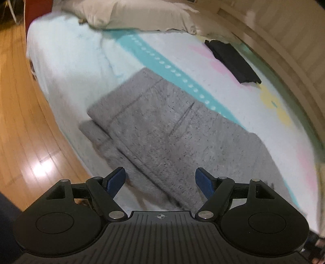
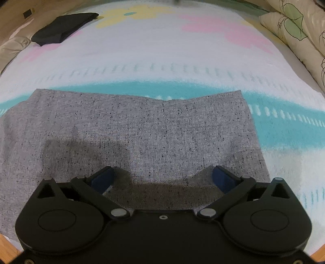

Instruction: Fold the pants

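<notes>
Grey pants lie flat on the bed, folded over on themselves across the teal stripe of the patterned sheet, with a lower layer peeking out along the edge nearest the wooden floor. No containers anywhere here. The left wrist view takes in the bed's side, the shiny floorboards, a beige pillow at the far end and a folded black garment well apart from the pants, close to the bed frame. The right wrist view hides the floor almost fully but gives a floral cushion at the upper right, the same black garment at the upper left, and the pants filling the lower frame with a notch in their far edge. The left hand-held gripper hovers over the pants' near end, jaws apart, nothing between the blue pads. The right hand-held gripper hangs low over the grey cloth, jaws spread wide, gripping nothing; whether its tips touch the fabric I cannot tell
</notes>
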Available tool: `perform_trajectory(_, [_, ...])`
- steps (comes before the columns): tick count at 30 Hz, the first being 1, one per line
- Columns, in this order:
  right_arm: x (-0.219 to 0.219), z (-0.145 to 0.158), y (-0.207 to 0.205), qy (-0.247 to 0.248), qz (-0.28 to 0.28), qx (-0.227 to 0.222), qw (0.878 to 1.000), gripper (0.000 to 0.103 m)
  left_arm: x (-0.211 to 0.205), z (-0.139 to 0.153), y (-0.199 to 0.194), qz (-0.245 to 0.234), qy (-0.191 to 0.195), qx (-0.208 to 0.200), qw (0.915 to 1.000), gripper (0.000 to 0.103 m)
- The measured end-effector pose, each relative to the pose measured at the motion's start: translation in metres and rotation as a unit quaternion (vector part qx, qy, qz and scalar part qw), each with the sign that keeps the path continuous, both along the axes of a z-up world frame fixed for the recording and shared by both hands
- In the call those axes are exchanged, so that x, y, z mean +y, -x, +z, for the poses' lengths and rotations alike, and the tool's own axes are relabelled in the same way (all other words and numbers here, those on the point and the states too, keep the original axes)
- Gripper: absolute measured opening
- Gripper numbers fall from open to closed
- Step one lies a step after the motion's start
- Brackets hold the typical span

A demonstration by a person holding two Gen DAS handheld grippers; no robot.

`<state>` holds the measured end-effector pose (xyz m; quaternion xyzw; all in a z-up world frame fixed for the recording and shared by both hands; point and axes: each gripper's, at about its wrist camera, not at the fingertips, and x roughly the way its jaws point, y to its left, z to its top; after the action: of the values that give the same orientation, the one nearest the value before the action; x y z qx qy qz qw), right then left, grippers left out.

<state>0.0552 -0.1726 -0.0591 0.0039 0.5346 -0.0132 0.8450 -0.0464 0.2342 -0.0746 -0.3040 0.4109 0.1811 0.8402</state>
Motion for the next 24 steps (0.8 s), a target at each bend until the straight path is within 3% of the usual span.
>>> perform_trajectory(8, [-0.001,0.002,0.003,-0.002,0.005,-0.007,1.0,0.103,0.02,-0.024,-0.002,0.07,0.067,-0.02,0.9951,0.075])
perform_trajectory(15, [-0.002,0.004,0.005,-0.003,0.01,-0.009,1.0,0.103,0.005,-0.02,0.012,0.037,0.051,-0.009,0.998,0.075])
perform_trajectory(20, [-0.002,0.005,0.004,-0.004,0.011,-0.004,1.0,0.103,0.007,-0.03,0.014,0.042,0.096,-0.012,0.9945,0.076])
perform_trajectory(24, [-0.001,0.004,0.004,-0.004,0.011,-0.006,1.0,0.103,0.01,-0.027,0.003,0.044,0.081,-0.027,0.9954,0.076])
